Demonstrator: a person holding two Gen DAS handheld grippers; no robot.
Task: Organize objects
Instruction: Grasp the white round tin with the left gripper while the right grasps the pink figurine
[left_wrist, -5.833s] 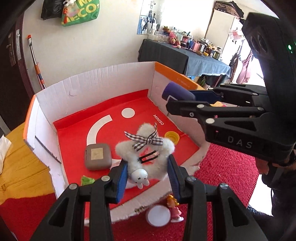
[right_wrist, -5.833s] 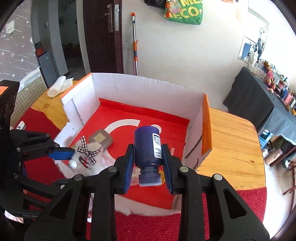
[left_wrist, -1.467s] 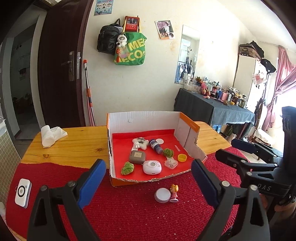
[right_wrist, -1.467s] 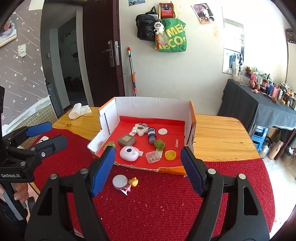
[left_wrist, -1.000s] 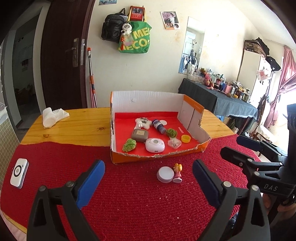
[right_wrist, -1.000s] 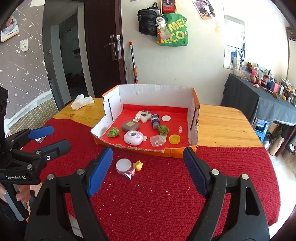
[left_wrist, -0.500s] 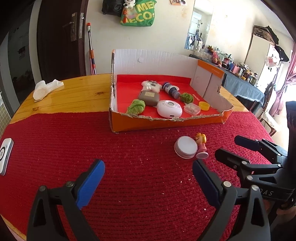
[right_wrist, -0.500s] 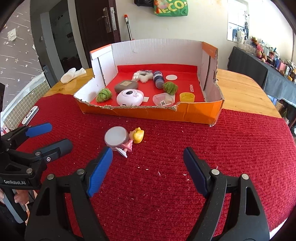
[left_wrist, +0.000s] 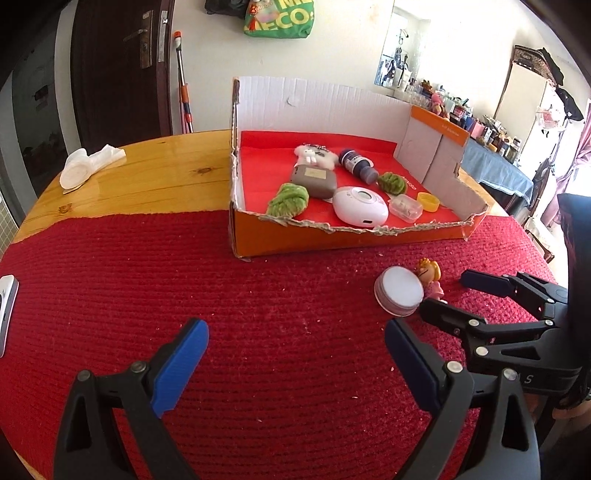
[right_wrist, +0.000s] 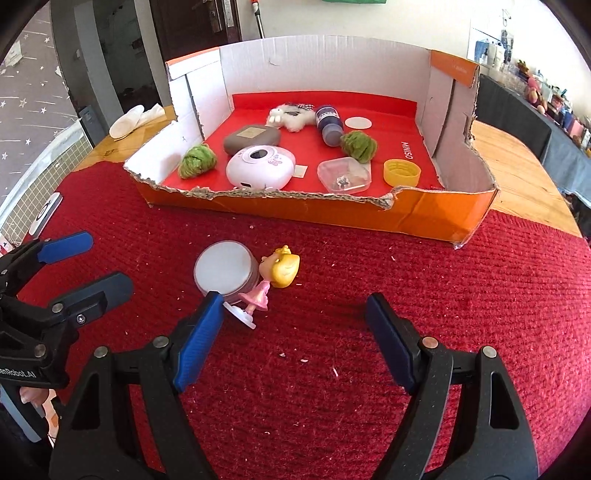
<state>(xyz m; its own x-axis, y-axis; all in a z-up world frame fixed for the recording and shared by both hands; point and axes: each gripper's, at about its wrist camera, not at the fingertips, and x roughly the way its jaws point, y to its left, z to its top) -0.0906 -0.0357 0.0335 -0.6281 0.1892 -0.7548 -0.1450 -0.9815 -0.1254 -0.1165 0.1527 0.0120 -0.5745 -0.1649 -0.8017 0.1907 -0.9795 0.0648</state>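
Left wrist: our left gripper (left_wrist: 295, 363) hung with jaws spread and empty over the red mat (left_wrist: 184, 277); the round tin (left_wrist: 399, 291) and doll figurine (left_wrist: 428, 275) lay outside the cardboard box (left_wrist: 332, 236).

Right wrist: our right gripper (right_wrist: 291, 339), jaws spread and empty, sat just beside the figurine (right_wrist: 275, 275); we judged those 2 remained, needing a leftward shift before closing.

Both grippers are down low over the red mat (right_wrist: 406, 288) now, jaws wide and empty; the plush toy (right_wrist: 291, 114) and dark bottle (right_wrist: 330, 123) they carried lie in the box (right_wrist: 332, 214), figurine (right_wrist: 275, 278) looming at eleven o'clock

White wall (left_wrist: 332, 48), dark door (left_wrist: 110, 66), sunlit room
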